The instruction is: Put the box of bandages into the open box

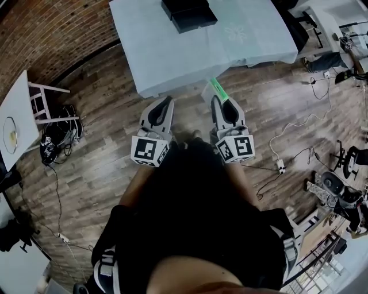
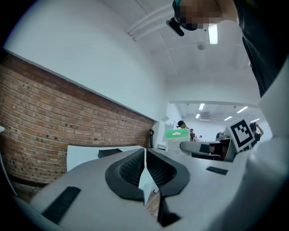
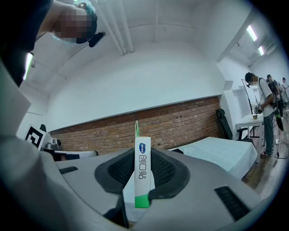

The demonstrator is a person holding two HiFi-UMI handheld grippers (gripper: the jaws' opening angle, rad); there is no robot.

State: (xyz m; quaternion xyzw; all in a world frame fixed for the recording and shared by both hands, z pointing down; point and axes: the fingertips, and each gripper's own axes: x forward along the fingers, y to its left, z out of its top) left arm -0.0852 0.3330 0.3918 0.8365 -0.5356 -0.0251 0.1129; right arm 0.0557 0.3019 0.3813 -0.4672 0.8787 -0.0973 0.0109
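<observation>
The right gripper is clamped on the narrow faces of the bandage box, carrying it level. The open black box sits on the table ahead, well apart. The left gripper has its jaws together and empty, likely not needed.

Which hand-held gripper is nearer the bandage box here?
Right. The right hand-held gripper is clamped on the bandage box, which sits between its jaws. The left hand-held gripper is alongside, jaws together, apart from the box.
</observation>
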